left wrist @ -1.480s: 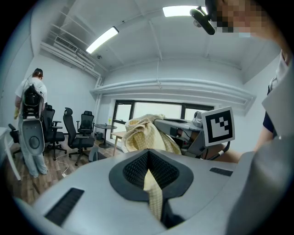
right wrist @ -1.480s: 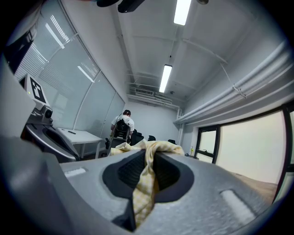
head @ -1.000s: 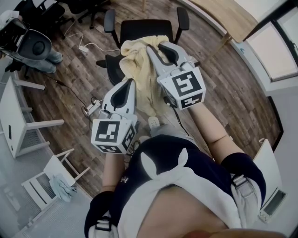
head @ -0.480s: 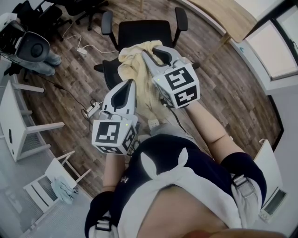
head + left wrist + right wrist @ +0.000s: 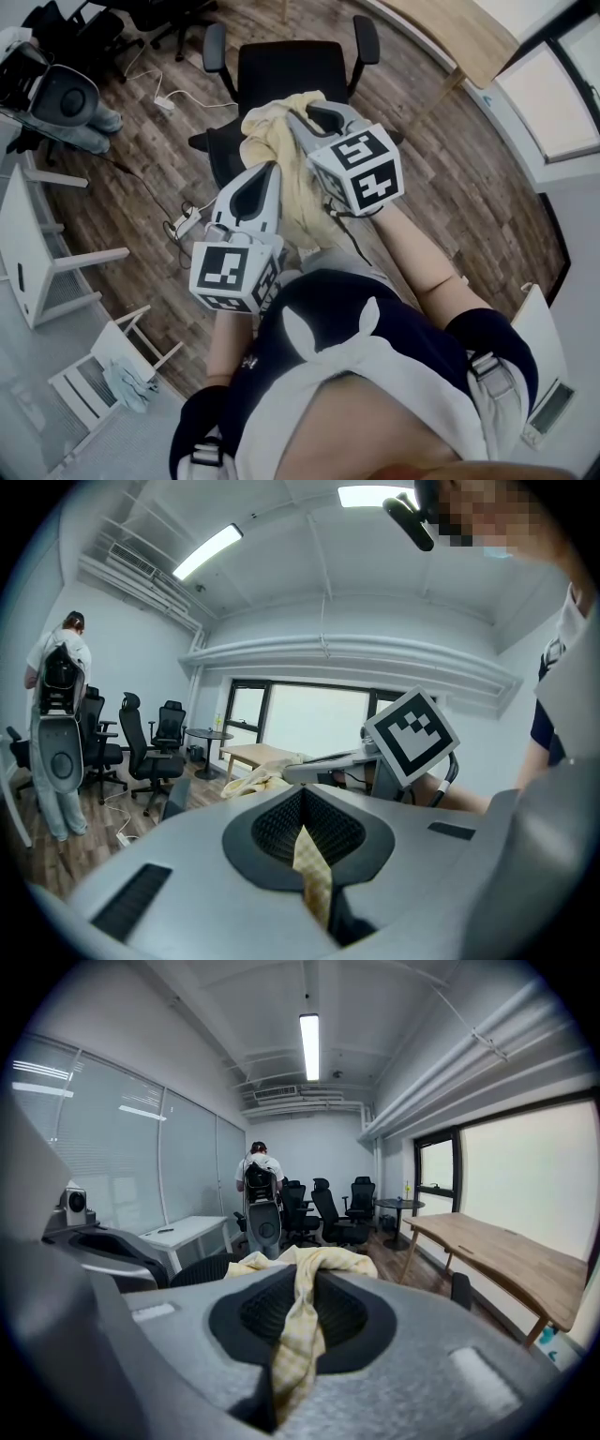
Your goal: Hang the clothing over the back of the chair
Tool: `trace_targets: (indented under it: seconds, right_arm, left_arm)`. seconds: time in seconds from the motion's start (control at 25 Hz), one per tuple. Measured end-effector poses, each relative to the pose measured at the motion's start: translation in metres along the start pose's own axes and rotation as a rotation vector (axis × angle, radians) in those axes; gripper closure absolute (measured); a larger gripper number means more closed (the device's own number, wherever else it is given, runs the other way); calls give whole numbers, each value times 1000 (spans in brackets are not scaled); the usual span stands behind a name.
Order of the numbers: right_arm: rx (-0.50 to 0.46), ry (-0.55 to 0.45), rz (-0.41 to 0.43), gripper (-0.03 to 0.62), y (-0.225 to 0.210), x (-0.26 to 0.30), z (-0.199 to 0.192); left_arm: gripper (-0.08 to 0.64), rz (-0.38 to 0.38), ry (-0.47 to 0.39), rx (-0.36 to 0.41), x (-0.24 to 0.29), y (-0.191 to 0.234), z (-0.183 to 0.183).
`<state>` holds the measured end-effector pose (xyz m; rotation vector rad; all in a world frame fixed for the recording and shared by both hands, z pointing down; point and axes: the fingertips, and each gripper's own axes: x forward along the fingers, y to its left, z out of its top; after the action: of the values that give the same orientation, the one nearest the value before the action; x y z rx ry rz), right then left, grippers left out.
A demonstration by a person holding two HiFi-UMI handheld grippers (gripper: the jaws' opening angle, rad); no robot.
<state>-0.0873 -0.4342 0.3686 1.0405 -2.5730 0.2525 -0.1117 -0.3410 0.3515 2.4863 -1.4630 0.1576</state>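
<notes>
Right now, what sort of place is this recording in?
Probably an office or meeting room: swivel chairs grouped at the back, a long wooden table beside big windows, and a white desk.

Wood-plank floor [image 5: 469, 187] with a white power strip [image 5: 185, 219] and loose cables on it, white desk [image 5: 23, 239] along the left, light wooden table [image 5: 450, 28] at upper right beside the window [image 5: 525, 1176]. White slatted stand [image 5: 89, 370] at lower left, teal cloth [image 5: 127, 382] draped over it. At the far end of the room, a person [image 5: 258, 1180] standing with back turned and a dark pack on, near black office chairs [image 5: 328, 1208] and a small round table [image 5: 398, 1206], long ceiling lamp [image 5: 308, 1044] lit.
</notes>
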Motion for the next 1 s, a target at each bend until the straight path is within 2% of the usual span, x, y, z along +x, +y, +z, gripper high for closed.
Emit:
trace_targets:
  seconds: [0.24,0.6,1.0]
  right_arm:
    - [42,36,19,543,-6,7,-5]
    - [208,126,79,541,-18,15,-23]
    - [204,300,61,541,-19,31,-48]
  left_arm:
    - [554,-15,22,1,11,-1,-3]
    - [554,-12,37,-1,19,-3,-5]
    - [554,-21,71,20,26,-4,-10]
